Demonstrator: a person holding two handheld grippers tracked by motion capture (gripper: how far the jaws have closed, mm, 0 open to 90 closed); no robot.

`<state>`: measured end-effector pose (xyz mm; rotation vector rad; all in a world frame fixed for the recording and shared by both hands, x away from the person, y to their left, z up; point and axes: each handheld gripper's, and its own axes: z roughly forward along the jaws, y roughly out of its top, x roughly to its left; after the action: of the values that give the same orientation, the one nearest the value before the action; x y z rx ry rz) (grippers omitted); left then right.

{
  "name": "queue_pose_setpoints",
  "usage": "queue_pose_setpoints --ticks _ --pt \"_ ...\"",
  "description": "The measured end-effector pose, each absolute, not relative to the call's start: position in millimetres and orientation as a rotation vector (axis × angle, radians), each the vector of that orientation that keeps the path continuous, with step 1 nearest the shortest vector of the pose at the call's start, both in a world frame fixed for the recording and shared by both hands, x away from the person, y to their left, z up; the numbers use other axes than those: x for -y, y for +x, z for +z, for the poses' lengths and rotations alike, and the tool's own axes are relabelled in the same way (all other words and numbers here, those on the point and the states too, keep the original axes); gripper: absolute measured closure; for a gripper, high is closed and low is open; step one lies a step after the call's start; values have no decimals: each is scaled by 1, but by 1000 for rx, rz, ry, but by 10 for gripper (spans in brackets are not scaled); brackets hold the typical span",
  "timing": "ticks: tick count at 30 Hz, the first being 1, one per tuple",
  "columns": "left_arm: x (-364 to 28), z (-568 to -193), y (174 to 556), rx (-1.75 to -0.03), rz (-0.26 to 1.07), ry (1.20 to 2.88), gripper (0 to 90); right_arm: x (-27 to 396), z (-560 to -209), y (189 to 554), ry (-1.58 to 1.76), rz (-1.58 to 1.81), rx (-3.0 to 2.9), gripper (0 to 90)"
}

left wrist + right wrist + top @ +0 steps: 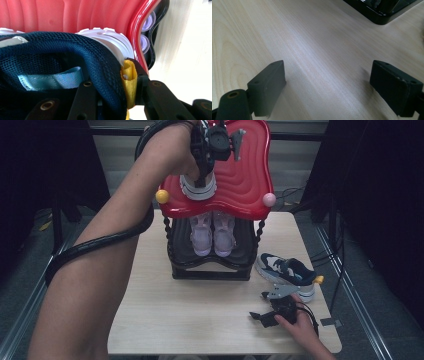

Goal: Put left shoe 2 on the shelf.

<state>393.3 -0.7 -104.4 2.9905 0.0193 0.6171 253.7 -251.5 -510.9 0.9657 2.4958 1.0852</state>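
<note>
My left gripper (202, 174) is held high over the red top shelf (250, 175) of a shoe rack. It is shut on the heel of a navy mesh sneaker (198, 189) whose white sole rests on or just above that shelf. In the left gripper view, one jaw is inside the sneaker's collar (82, 52) and the other presses outside on the yellow heel loop (130, 82). My right gripper (260, 306) lies low on the wooden table (200, 315) at the front right. It is open, with bare wood between its jaws (328, 82).
A matching navy and white sneaker (287, 271) lies on the table to the right of the rack. A pair of pale pink shoes (212, 234) sits on the black lower shelf (210, 262). The rack's black base (384, 12) lies ahead of the right gripper.
</note>
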Motion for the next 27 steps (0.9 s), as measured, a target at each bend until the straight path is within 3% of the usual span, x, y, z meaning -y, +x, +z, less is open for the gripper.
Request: queue_pose_setpoints --ticks 27 --pt "0 -116 401 43 637 2990 699 251 -511 254 967 1084 -2497 124"
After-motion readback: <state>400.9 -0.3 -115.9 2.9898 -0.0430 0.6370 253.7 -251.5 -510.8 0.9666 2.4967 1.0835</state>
